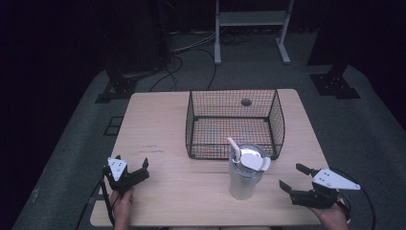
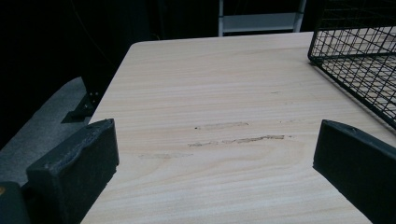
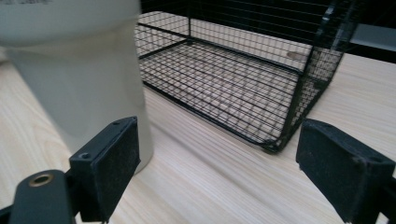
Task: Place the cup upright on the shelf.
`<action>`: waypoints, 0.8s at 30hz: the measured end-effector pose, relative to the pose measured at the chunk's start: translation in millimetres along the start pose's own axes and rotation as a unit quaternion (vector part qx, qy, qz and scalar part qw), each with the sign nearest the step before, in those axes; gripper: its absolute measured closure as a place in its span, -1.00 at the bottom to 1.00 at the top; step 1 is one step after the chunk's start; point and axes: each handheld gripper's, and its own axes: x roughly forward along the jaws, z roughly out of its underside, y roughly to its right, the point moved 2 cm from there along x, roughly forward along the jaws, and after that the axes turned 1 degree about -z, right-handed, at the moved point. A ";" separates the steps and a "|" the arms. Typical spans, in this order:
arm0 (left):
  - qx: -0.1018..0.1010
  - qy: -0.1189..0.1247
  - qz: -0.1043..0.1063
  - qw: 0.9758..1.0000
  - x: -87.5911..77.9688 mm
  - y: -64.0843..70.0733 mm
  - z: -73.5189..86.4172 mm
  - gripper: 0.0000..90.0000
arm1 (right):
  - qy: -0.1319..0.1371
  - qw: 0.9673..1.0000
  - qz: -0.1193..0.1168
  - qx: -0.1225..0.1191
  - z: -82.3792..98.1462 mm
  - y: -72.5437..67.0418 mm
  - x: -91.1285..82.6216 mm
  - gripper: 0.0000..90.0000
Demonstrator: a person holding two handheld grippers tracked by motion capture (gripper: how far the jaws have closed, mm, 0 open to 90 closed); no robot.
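We held the right gripper (image 1: 293, 177) wide beside the lidded tumbler (image 1: 245, 175); squaring it mid-body seemed wise, left gripper (image 1: 132, 167) wide too.

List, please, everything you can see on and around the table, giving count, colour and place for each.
tumbler: one, clear with a white lid and a pale straw, upright at the table's near middle, just in front of the basket.
wire basket: one, black, nothing in it, middle of the table's far half.
table: one, light wood, centre of the floor.
frame: one, pale grey, on the floor beyond the table.
left tool: one, black, open, near left corner of the table.
right tool: one, black, open, right of the tumbler.
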 end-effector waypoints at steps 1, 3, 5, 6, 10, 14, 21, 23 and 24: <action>0.000 0.000 0.000 1.000 0.0 0.0 0.0 -1.00 | 0.000 1.000 0.000 0.000 0.0 0.0 0.0 -0.72; 0.000 0.001 0.000 1.000 0.0 -0.3 0.0 -1.00 | -0.006 1.000 -0.009 -0.006 -2.2 -4.9 3.3 -0.72; -0.001 0.001 0.001 1.000 0.1 -0.4 0.0 -1.00 | -0.008 1.000 -0.014 -0.010 -2.3 -6.7 5.4 -0.72; -0.001 0.001 0.001 1.000 0.1 -0.4 0.0 -1.00 | -0.007 1.000 -0.017 -0.011 -2.4 -7.6 6.5 -0.72; 0.001 0.000 0.002 1.000 -0.2 0.0 0.0 -1.00 | -0.009 1.000 -0.023 -0.011 -2.4 -10.9 10.1 -0.72; 0.001 0.001 0.002 1.000 -0.2 0.0 0.0 -1.00 | -0.011 0.999 -0.032 -0.016 -2.8 -15.5 12.4 -0.72; 0.002 0.001 0.002 1.000 -0.3 0.2 0.0 -1.00 | -0.018 0.998 -0.044 -0.030 -4.4 -23.9 15.9 -0.72; 0.002 0.001 0.002 1.000 -0.3 0.2 0.0 -1.00 | -0.018 0.998 -0.048 -0.031 -5.1 -25.3 16.6 -0.72; 0.002 0.001 0.002 1.000 -0.3 0.2 0.0 -1.00 | -0.019 0.998 -0.051 -0.035 -5.4 -26.2 17.0 -0.72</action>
